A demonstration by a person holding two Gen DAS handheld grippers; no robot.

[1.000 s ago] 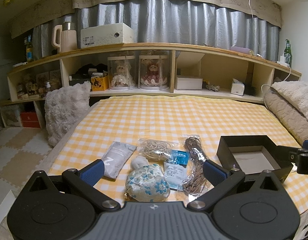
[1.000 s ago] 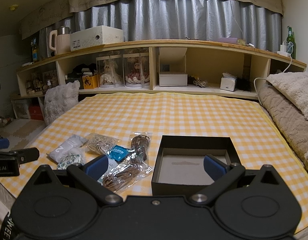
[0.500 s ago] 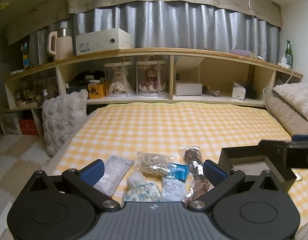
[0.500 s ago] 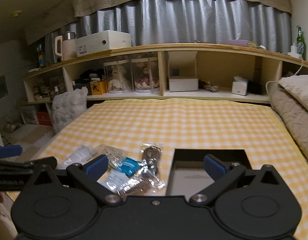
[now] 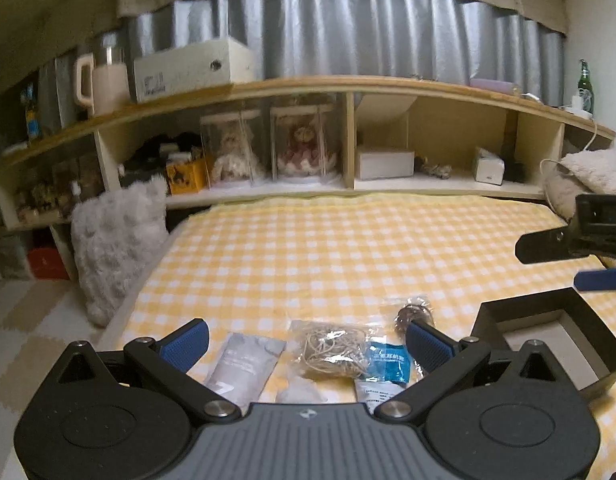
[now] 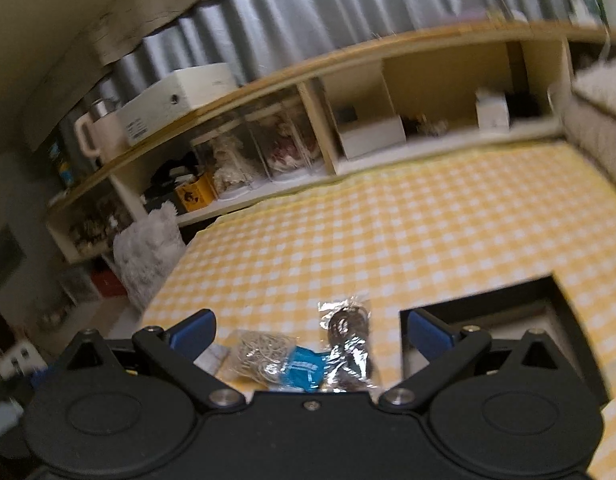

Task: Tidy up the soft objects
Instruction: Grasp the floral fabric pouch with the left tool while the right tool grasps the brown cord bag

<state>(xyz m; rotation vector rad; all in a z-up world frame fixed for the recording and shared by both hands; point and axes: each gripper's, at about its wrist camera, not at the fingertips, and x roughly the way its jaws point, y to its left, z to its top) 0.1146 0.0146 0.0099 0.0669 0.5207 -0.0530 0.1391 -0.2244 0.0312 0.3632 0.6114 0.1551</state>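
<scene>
3 packets point(image 5: 335, 349) side by side on the bedspread point(image 5: 348, 248), box point(image 5: 548, 344) right of them

A home bedroom: bed with yellow checked sheet point(image 5: 348, 248), wooden headboard shelf point(image 5: 348, 88) holding dolls in clear cases point(image 5: 300, 144), fluffy pillow point(image 5: 116, 244), grey curtain point(image 5: 348, 28).

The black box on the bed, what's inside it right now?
The black box shows only a bare pale floor. Its near corner hides behind the left tongs, so that part stays unseen.

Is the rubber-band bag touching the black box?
Apart. The left wrist view shows checkered cloth and another bag between the rubber-band bag and the black box.
</scene>
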